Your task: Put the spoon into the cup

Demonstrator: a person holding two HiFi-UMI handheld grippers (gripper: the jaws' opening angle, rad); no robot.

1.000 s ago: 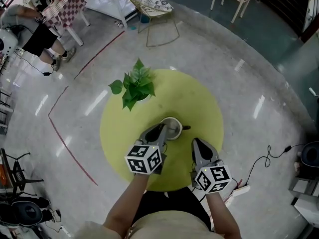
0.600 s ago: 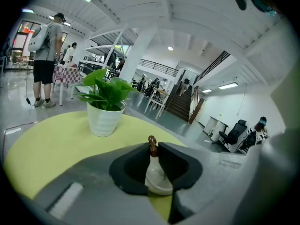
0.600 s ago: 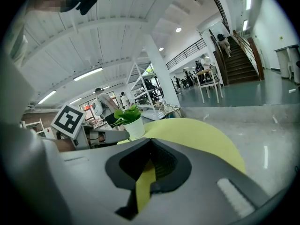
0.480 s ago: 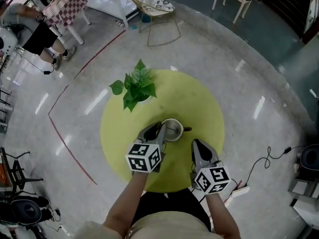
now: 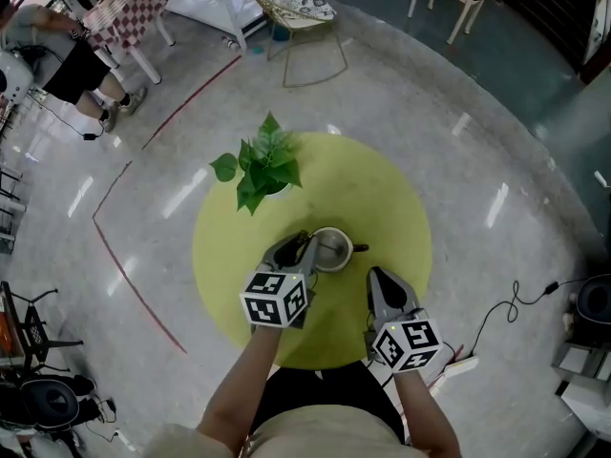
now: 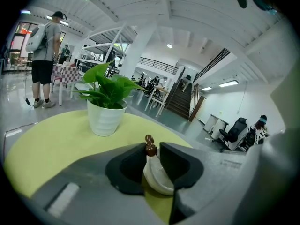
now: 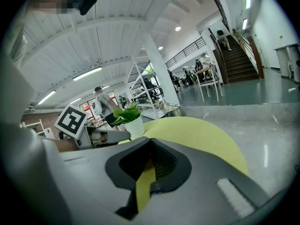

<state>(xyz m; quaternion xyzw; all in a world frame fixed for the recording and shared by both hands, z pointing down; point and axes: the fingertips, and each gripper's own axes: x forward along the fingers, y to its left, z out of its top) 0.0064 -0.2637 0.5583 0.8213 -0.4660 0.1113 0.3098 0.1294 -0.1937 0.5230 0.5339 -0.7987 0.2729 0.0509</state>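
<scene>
Two tongs are held low over a round yellow table (image 5: 382, 189), one in each hand. The left tongs (image 5: 296, 248) point at the cup (image 5: 331, 248), and their tips are just beside its left rim. Their jaws have just been opening and now stand a little apart. In the left gripper view the white cup sits in the gap. The spoon (image 6: 150, 146) stands in the cup and pokes its brown end up over the rim, right between the two jaws. The jaws do not squeeze it, though I cannot tell if one side touches it. The right tongs (image 5: 375, 273) are nearer the person, to the right of the cup and apart from it. Their tips are pressed together with nothing in them. A plant (image 5: 263, 165) in a white pot stands farther back on the left of the table.
</scene>
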